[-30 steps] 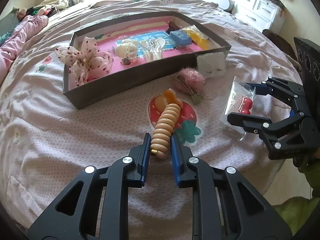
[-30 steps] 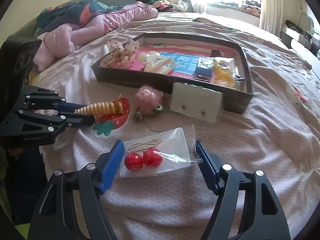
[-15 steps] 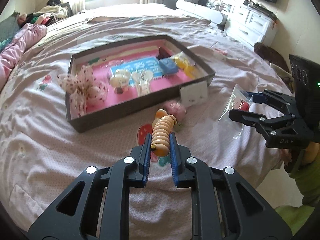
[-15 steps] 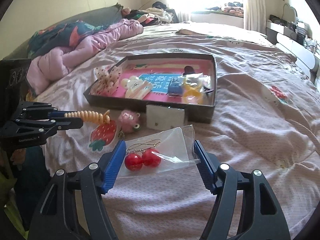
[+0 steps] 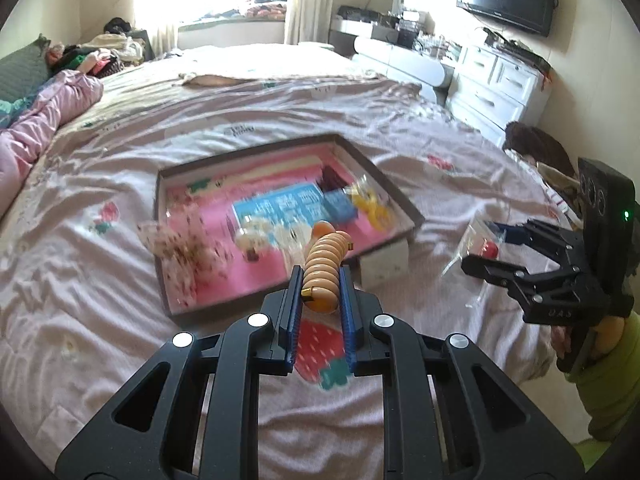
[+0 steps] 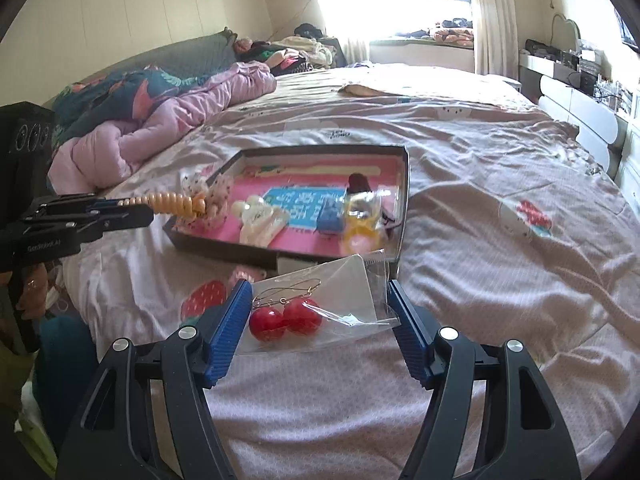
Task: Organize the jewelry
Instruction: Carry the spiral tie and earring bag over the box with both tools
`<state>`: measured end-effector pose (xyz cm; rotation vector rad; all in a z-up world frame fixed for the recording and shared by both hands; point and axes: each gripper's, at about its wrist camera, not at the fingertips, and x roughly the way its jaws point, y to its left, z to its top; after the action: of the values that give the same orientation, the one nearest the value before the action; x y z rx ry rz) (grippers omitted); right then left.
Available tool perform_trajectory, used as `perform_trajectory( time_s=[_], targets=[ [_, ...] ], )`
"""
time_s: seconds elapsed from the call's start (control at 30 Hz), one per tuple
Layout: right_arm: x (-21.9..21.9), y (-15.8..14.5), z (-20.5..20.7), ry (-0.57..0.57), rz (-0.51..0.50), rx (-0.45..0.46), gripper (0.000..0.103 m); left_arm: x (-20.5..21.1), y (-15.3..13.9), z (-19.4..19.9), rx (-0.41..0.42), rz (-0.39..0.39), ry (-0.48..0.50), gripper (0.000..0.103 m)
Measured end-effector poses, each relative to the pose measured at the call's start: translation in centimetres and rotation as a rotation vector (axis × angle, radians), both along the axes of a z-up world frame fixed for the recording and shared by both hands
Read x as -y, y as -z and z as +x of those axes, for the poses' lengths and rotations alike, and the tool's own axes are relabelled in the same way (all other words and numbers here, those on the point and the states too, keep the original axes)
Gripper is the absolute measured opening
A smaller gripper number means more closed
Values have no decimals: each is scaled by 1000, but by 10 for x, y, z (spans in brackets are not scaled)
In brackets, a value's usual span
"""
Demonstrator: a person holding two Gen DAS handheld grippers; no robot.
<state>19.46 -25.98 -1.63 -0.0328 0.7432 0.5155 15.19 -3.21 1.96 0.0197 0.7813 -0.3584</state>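
My left gripper (image 5: 320, 280) is shut on an orange ribbed hair clip (image 5: 326, 264) and holds it in the air, in front of the dark tray (image 5: 400, 200) with a pink floor. It also shows in the right wrist view (image 6: 148, 210), with the clip (image 6: 174, 203) sticking out toward the tray (image 6: 404, 208). My right gripper (image 6: 318, 308) holds a clear bag of red cherry earrings (image 6: 286, 318) between its jaws, lifted off the bed. The bag (image 5: 478, 240) shows in the left wrist view too.
The tray holds a dotted bow (image 5: 180, 244), pale clips (image 6: 260, 220), a blue box (image 5: 340, 206) and a yellow bag (image 6: 360, 224). A strawberry piece (image 5: 320, 344) and a white card (image 5: 384, 264) lie on the bedspread before the tray. A pink quilt (image 6: 168, 124) lies at left.
My left gripper has lifted the orange clip off the strawberry piece and carried it up toward the tray. My right gripper has risen with the earring bag.
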Motion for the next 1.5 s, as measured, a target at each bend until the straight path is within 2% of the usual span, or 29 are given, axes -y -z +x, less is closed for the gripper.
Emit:
perform_trajectory(
  time_s=[0.3,0.7,1.17,1.5],
  targets=[
    [-6,-16,23,7,4,33,66,-14,-15,22,41,-18,-50,11],
    [-22,-31,61,16,2,66,66,-31,-11,49,62,-18,-117,11],
    [-42,-17,104,38,-21,42,66,-50,14,86,27,-60,-188,11],
    [-56,3,126,47,-57,16,66,-60,32,107,9,-46,-221,11]
  ],
)
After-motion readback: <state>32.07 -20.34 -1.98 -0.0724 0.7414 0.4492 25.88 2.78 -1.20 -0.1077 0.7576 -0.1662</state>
